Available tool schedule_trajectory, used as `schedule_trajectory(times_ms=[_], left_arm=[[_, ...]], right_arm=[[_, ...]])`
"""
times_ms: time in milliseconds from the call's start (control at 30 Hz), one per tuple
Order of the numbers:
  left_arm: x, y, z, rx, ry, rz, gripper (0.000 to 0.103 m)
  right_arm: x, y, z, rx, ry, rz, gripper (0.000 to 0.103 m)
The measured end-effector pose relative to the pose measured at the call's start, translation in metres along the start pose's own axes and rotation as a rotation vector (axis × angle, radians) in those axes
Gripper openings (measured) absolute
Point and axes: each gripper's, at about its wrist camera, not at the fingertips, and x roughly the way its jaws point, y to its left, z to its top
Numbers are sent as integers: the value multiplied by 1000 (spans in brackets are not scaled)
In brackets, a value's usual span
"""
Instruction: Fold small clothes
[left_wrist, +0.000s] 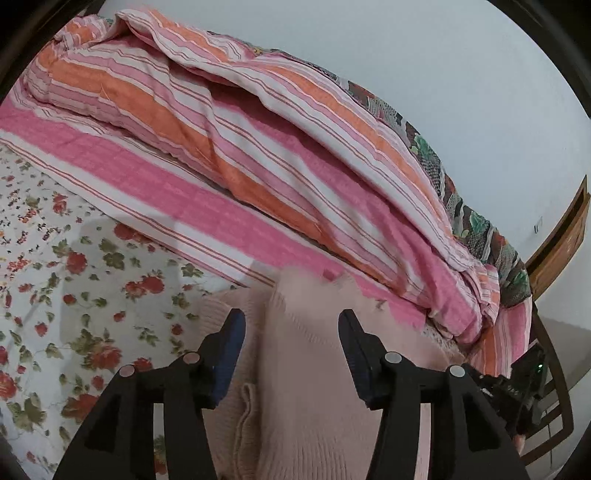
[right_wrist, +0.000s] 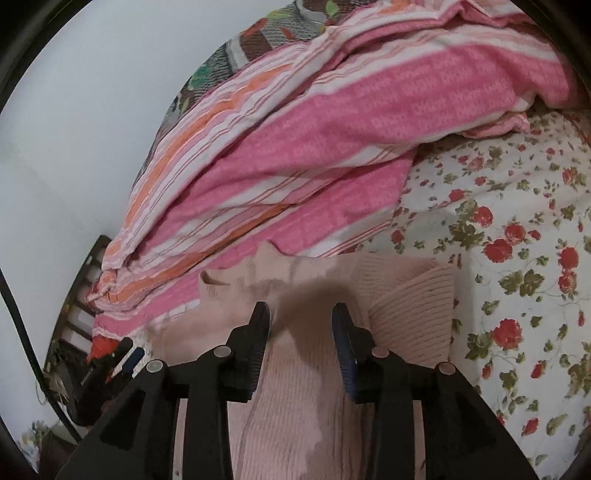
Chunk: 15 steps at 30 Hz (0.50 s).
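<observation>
A pale pink knitted garment (left_wrist: 303, 387) lies on the floral bed sheet (left_wrist: 74, 280), right under both grippers. In the left wrist view my left gripper (left_wrist: 291, 314) is open; a blurred ridge of the knit rises between its fingers, and the pads do not press on it. The right wrist view shows the same garment (right_wrist: 295, 406) with a ribbed part folded over at the right (right_wrist: 410, 314). My right gripper (right_wrist: 300, 307) stands open just above the knit, casting a shadow on it, with nothing pinched.
A bunched pink, orange and white striped quilt (left_wrist: 258, 147) runs along the far side of the bed, touching the garment's far edge. Behind it is a pale wall (left_wrist: 443, 74). A wooden frame (left_wrist: 561, 243) shows at the right. Floral sheet (right_wrist: 517, 258) spreads right of the garment.
</observation>
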Motion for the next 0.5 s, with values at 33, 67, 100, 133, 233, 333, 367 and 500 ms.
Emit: schedule_trajectory(times_ms=[33,67,100,133,233,333,367,500], left_arm=[[-3,-1,-1,2,-1,1,50],[-5,-2,-3,6,1,4,50],[-7,-3,-4,10,3,4,50],[-10,-6,-7,22,6,9,50],[-23,-18,-21,84,0,40,50],[-43,-28,-45,153,-25,68,51],[-50,-30,-53,164,-28,68,52],[-74,-27,-81,164,-16,63,59]], right_arm=[[-5,3,0,-12,-6,-11,36],[-8,6,-1,-20,-12,-28,36],[-13,8,-2,-32,-16,-56,36],[-19,11,-5,-48,-18,-90,36],[-37,18,-24,-108,1,-156,36],[-56,16,-53,-143,9,-160,36],[-60,16,-60,-147,14,-159,36],[-75,18,-87,-185,23,-174,37]])
